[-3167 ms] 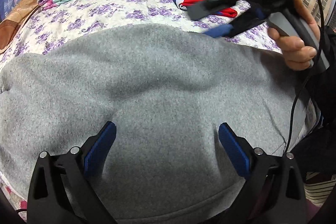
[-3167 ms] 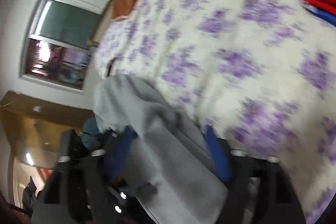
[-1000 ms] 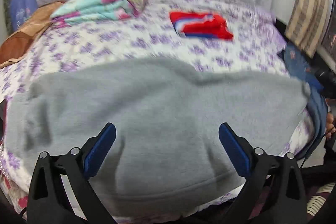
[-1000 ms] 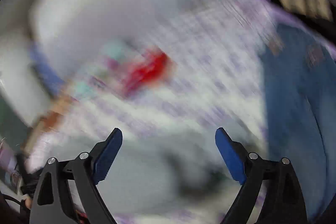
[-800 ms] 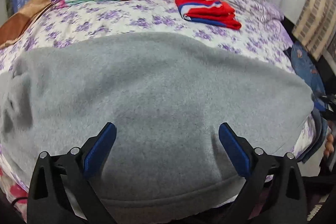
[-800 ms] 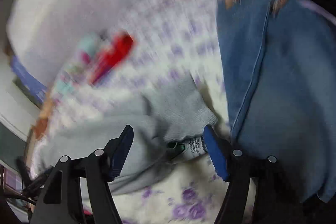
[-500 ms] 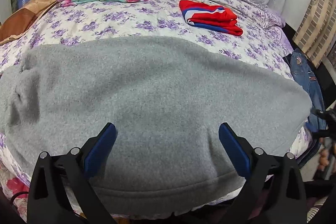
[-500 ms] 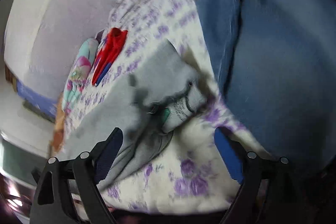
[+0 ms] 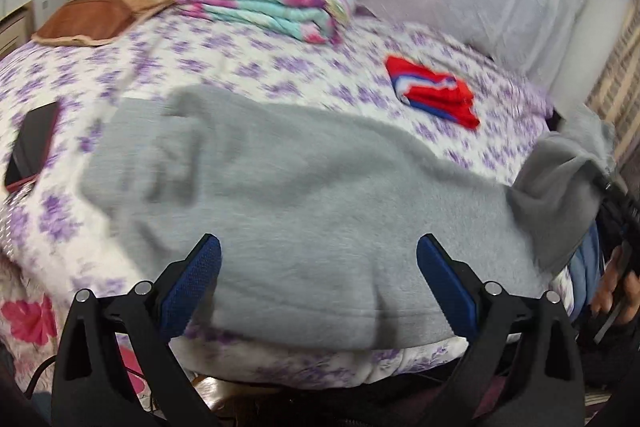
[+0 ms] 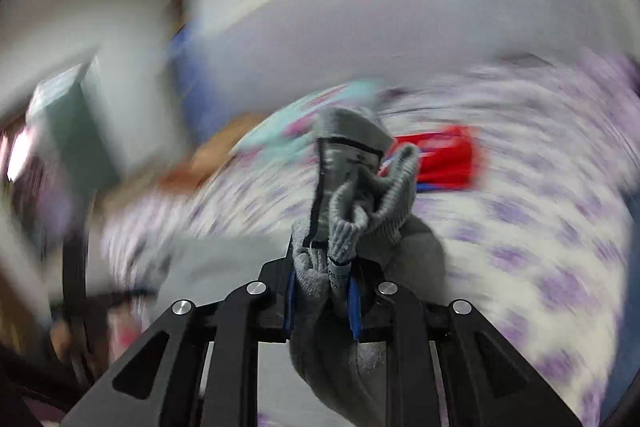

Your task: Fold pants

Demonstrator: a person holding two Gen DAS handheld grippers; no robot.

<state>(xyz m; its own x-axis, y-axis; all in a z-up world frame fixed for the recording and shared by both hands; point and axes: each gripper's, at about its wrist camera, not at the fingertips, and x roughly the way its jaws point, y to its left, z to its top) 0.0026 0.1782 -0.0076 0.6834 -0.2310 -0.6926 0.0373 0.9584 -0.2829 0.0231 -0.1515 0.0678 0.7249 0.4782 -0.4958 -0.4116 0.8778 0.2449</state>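
Observation:
The grey fleece pants point(image 9: 304, 203) lie spread across the near part of the bed. My left gripper point(image 9: 318, 281) is open and empty, hovering over their near hem. My right gripper point(image 10: 322, 301) is shut on a bunched end of the grey pants point(image 10: 352, 195), with ribbed cuff and label showing, and holds it lifted. In the left wrist view that lifted end point(image 9: 560, 175) rises at the right edge of the bed, beside the hand holding the right gripper.
The bed has a purple-flowered sheet point(image 9: 248, 67). A folded red, white and blue garment point(image 9: 434, 95) lies at the back right, a folded floral blanket point(image 9: 272, 3) and brown pillow point(image 9: 100, 15) at the back. A dark phone-like object point(image 9: 32, 143) lies left. Blue jeans point(image 9: 584, 259) hang right.
My right gripper has closed on the end of the grey pants at the bed's right edge and lifted it, swinging fast. My left gripper has pulled back a little and stays open.

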